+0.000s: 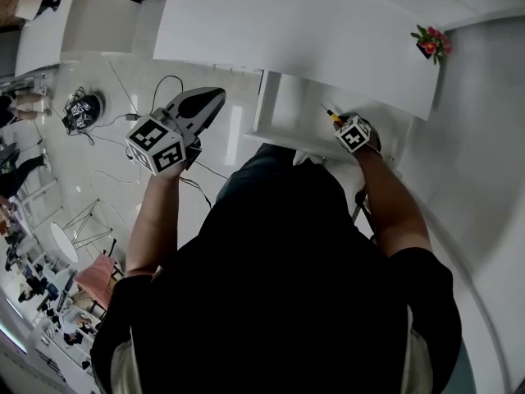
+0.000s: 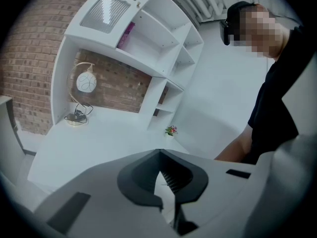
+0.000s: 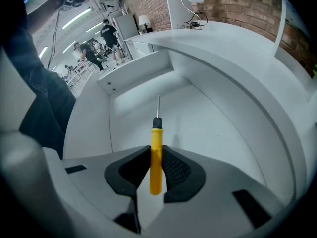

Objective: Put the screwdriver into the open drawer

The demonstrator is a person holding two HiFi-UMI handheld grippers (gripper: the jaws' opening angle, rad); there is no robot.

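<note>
**Screwdriver held over the open drawer**

Your right claw (image 3: 157, 155) is clamped on the yellow handle of the screwdriver (image 3: 156, 138). Its metal shaft points ahead over the bare white floor of the open drawer (image 3: 213, 128); you can't tell whether the tip touches that floor. The drawer juts out from under the white surface (image 1: 287, 31), where a small flower pot (image 1: 432, 42) stands at the right end. Your left claw (image 2: 159, 150) is raised well to the left of the drawer, tips together with nothing between them.
</note>
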